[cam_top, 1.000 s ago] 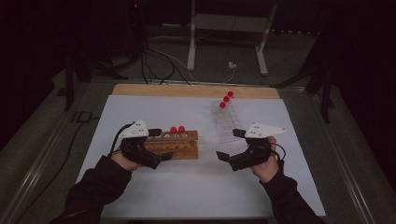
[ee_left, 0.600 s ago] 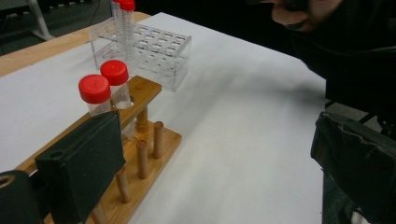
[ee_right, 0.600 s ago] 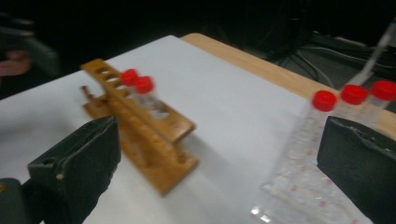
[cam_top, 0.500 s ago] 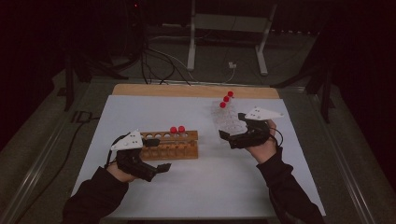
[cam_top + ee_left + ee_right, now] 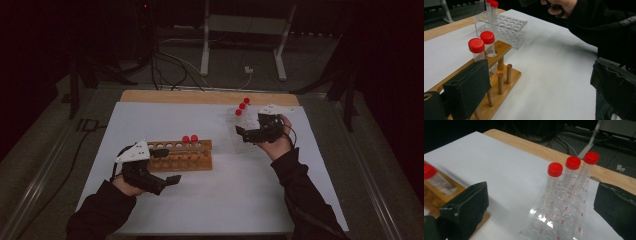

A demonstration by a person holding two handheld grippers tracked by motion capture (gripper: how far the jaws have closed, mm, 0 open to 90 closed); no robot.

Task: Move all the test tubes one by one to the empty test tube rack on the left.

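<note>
A wooden rack (image 5: 182,156) stands left of centre on the white table and holds two red-capped tubes (image 5: 190,138). My left gripper (image 5: 167,166) is open at the rack's left front, with one jaw against the rack (image 5: 501,72) and only bare table in the gap (image 5: 541,95). A clear plastic rack (image 5: 239,131) at the right rear holds three red-capped tubes (image 5: 242,106). My right gripper (image 5: 243,134) is open just in front of it. From the right gripper (image 5: 539,215), the clear rack (image 5: 559,220) and its tubes (image 5: 573,163) lie between the jaws, untouched.
The white sheet (image 5: 240,200) covers a wooden tabletop (image 5: 200,96) whose far edge shows. Cables and a metal stand (image 5: 242,25) lie on the dark floor beyond. A person's sleeves reach in from the bottom edge.
My left gripper has drawn back toward the person, off the wooden rack's front. My right gripper has moved forward and up to the clear rack. Both stay open.
</note>
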